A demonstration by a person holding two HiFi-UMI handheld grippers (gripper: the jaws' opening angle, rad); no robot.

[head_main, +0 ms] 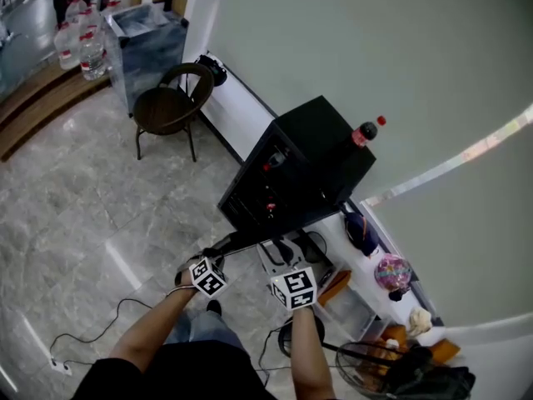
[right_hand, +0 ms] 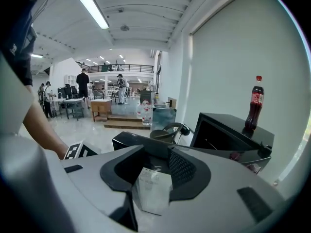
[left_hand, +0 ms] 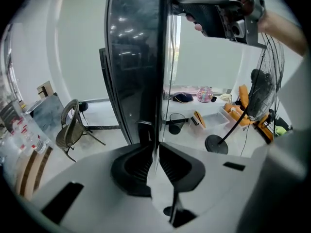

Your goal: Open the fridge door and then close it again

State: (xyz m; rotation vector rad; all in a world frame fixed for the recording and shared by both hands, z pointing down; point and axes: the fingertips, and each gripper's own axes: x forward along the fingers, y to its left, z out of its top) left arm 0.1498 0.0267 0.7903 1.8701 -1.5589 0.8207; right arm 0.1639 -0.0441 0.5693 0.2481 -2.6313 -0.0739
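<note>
A black mini fridge stands by the wall with a cola bottle on top. Its dark glass door is swung open toward me. My left gripper is at the door's free edge. In the left gripper view that gripper is shut on the thin upright edge of the door. My right gripper sits near the middle of the door's top. In the right gripper view its jaws stand apart, with the door's black top just beyond them. I cannot tell whether they touch it.
A brown chair stands left of the fridge and a floor fan at lower right. A low white ledge along the wall carries small items. A cable lies on the marble floor. People stand far off.
</note>
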